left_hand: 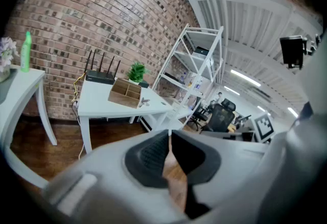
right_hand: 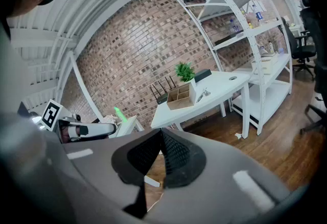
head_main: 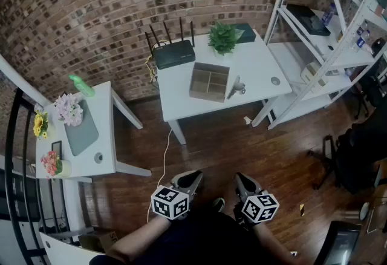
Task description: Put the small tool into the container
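Right now you are at the approach step, standing well back from the white tabletop (head_main: 257, 64) at your 12 o'clock. Your left tool (head_main: 195, 174) and right tool (head_main: 239, 176) both hang low over the wood floor (head_main: 242, 143), angled slightly down. Each has its jaws pressed together with nothing between them. The small metal implement (head_main: 236, 86) lies flat on the tabletop, just beside the wooden divided box (head_main: 209, 81) at the box's 3 o'clock. A router (head_main: 174, 53) sits at the box's 10 o'clock and a potted plant (head_main: 223, 37) at its 12. Nothing has been picked up yet. Your next move, as I judge it, is to walk up to the tabletop. Then spread the jaws of the right tool and bring them down around the implement.
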Action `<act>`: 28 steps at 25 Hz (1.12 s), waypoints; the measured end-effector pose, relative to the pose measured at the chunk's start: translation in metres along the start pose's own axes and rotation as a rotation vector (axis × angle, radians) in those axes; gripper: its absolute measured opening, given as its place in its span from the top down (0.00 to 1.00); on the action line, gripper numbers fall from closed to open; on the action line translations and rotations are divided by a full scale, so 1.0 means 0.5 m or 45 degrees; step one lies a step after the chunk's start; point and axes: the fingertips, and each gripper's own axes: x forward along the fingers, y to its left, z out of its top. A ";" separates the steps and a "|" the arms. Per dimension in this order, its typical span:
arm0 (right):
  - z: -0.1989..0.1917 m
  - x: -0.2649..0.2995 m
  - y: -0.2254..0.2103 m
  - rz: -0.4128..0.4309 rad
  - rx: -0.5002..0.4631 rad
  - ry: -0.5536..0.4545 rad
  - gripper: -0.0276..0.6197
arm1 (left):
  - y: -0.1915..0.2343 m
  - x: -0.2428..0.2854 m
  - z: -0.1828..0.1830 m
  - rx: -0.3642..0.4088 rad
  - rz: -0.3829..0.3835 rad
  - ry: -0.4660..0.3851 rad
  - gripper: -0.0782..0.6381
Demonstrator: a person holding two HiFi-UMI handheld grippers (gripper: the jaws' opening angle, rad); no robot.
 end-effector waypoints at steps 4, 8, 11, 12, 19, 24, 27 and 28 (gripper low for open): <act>0.028 -0.023 -0.037 -0.001 0.004 -0.015 0.94 | -0.039 0.028 0.005 0.008 0.007 -0.009 0.87; 0.037 -0.026 -0.070 0.008 0.028 -0.006 0.94 | -0.060 0.048 0.005 0.013 0.027 -0.008 0.87; 0.037 -0.021 -0.087 0.004 0.050 0.000 0.94 | -0.050 0.054 0.009 0.005 0.057 -0.007 0.87; 0.038 -0.016 -0.092 0.002 0.056 0.001 0.94 | -0.045 0.057 0.012 0.001 0.065 -0.005 0.87; 0.068 0.059 -0.125 -0.054 0.080 -0.001 0.94 | 0.014 0.119 0.052 -0.010 0.025 0.016 0.87; 0.118 0.137 -0.144 -0.143 0.070 -0.027 0.94 | 0.090 0.178 0.132 -0.011 -0.058 0.007 0.87; 0.161 0.189 -0.145 -0.199 0.055 -0.041 0.94 | 0.136 0.208 0.192 -0.015 -0.111 0.005 0.87; 0.173 0.206 -0.143 -0.211 0.051 -0.039 0.94 | 0.151 0.217 0.206 -0.024 -0.126 0.009 0.87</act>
